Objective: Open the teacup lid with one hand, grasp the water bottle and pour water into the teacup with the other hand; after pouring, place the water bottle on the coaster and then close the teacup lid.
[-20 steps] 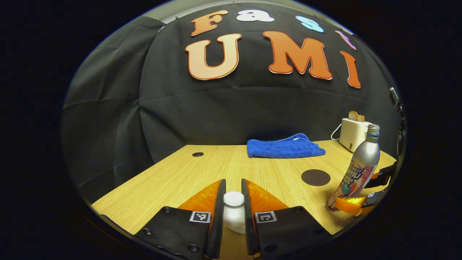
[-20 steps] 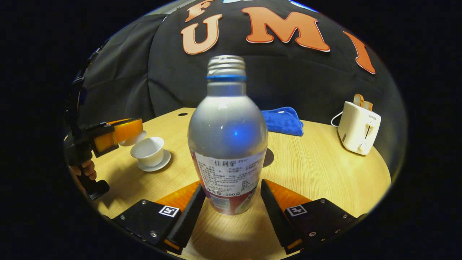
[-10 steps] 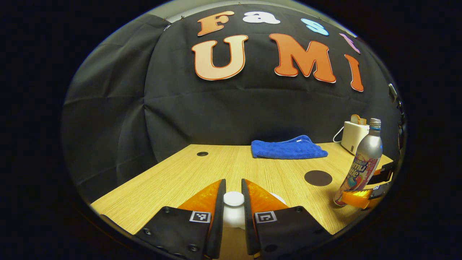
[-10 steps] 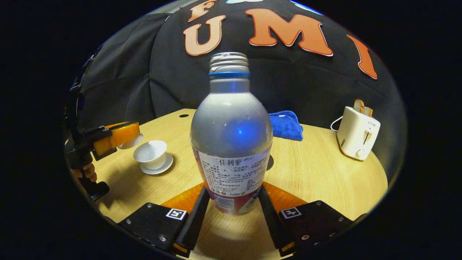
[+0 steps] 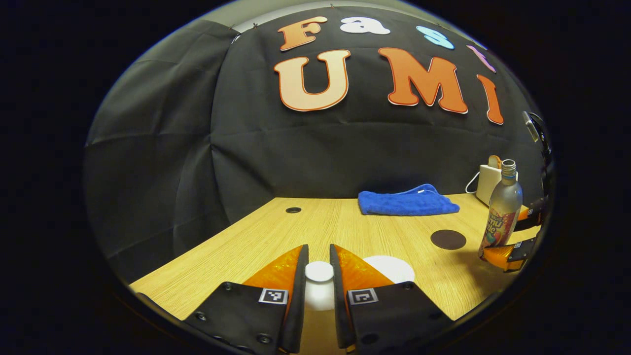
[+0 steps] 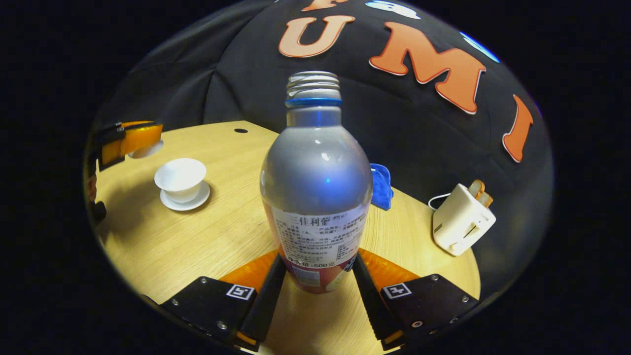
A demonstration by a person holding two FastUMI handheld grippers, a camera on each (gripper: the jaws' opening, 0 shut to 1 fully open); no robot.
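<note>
Bottle (image 6: 315, 197), clamped low by the right hand-held gripper (image 6: 315, 276), should tip slowly over the open teacup (image 6: 180, 177) while the left hand-held gripper (image 5: 319, 276), clamped on the lid (image 5: 319, 272), holds clear.

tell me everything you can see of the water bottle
The water bottle is a silvery, metal-looking bottle with a rounded shoulder, a threaded neck with no cap and a blue ring under the threads. A printed label wraps its lower body. It stands roughly upright in the right gripper, whose two fingers press its base from either side, above the wooden table.
</note>
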